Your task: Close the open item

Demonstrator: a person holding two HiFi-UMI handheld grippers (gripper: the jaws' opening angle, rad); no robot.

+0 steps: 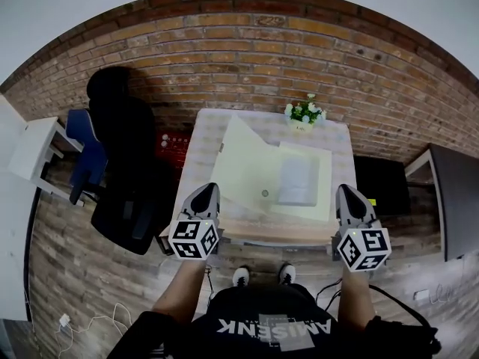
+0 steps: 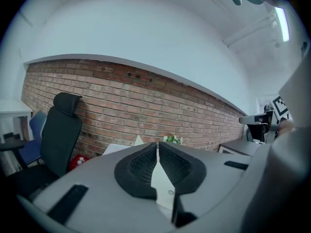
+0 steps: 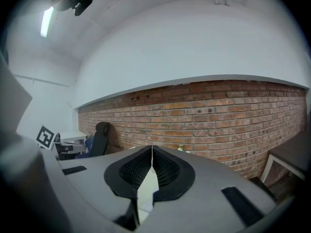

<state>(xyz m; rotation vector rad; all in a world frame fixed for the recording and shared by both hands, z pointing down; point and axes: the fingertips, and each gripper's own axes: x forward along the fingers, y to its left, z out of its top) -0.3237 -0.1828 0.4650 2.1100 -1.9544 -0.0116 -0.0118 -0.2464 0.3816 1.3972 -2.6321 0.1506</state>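
Note:
A pale cream folder (image 1: 254, 178) lies open on the small table (image 1: 203, 129) in the head view. Its cover flap (image 1: 238, 152) stands raised at the left, and a round snap (image 1: 264, 194) shows near its front. A grey-white pack (image 1: 298, 179) rests on the folder's right half. My left gripper (image 1: 207, 190) hovers at the table's front left corner, shut and empty. My right gripper (image 1: 346, 190) is at the front right corner, also shut and empty. In the left gripper view the pads (image 2: 146, 161) meet with the folder's flap (image 2: 163, 178) behind them. The right gripper (image 3: 152, 149) shows closed pads too.
A potted plant (image 1: 304, 113) stands at the table's back edge. A black office chair (image 1: 123, 163) and a blue chair (image 1: 81, 137) are to the left, with a red object (image 1: 171, 146) beside the table. A dark desk (image 1: 456, 193) and black box (image 1: 382, 185) are to the right. A brick wall lies behind.

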